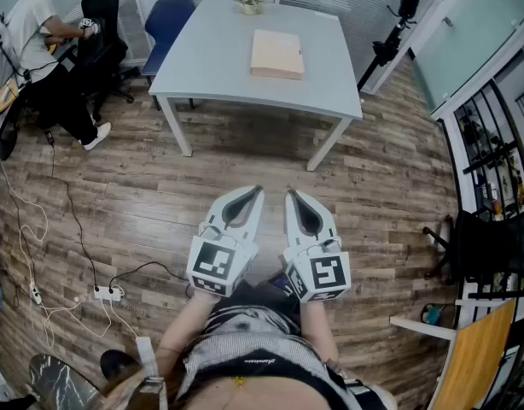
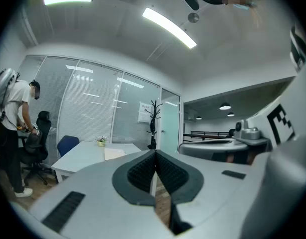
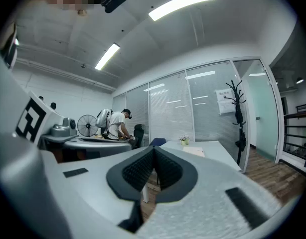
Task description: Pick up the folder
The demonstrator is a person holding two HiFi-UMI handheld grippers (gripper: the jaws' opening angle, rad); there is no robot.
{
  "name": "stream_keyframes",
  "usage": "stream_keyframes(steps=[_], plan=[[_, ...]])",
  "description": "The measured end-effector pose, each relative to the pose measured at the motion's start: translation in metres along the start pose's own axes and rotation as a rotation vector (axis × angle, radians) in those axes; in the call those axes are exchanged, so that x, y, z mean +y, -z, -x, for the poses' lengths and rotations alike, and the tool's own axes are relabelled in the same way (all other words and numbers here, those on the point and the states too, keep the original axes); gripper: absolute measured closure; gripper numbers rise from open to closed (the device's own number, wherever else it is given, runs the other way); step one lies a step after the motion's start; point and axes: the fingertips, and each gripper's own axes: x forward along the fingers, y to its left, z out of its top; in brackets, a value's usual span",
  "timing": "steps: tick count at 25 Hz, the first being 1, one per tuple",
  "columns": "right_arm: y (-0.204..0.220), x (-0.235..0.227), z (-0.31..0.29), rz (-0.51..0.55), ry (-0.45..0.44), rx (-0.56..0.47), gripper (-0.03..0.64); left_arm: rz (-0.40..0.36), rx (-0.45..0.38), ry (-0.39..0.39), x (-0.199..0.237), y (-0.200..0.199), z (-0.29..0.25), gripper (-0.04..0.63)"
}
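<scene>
A beige folder lies flat on the pale grey table across the room, near a small flower pot. Both grippers are held side by side close to my body, well short of the table. My left gripper is shut with nothing in it, and so is my right gripper. In the left gripper view the shut jaws point level at the table with the folder on it. From the right gripper view the folder shows beyond the shut gripper.
A blue chair stands at the table's far left corner. A person bends over a desk at the left beside a black office chair. Cables and a power strip lie on the wooden floor. A coat rack stands at the right.
</scene>
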Motion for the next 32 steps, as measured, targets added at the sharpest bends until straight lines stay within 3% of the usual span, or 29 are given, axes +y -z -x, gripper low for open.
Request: stream_keyframes(steps=[4,7,10,14,24,32], plan=[[0.003,0.002,-0.005,-0.041,-0.012,-0.009,0.601,0.014,-0.021,-0.022,0.010,-0.004,0.004,0.585],[0.006,0.000,-0.005,-0.077,-0.028,-0.006,0.509,0.068,-0.023,-0.023,0.010,-0.005,0.004,0.581],[0.008,-0.002,-0.004,-0.076,-0.028,0.000,0.509,0.101,-0.033,-0.017,0.011,-0.001,0.004,0.523],[0.007,-0.001,-0.004,-0.070,-0.018,0.007,0.505,0.116,-0.032,-0.005,0.013,0.002,0.005,0.497],[0.009,-0.012,-0.024,-0.081,-0.022,0.013,0.505,0.106,-0.017,-0.008,0.026,0.002,-0.010,0.497],[0.013,-0.052,-0.084,-0.125,-0.049,0.023,0.496,0.129,-0.029,-0.037,0.065,-0.003,-0.069,0.497]])
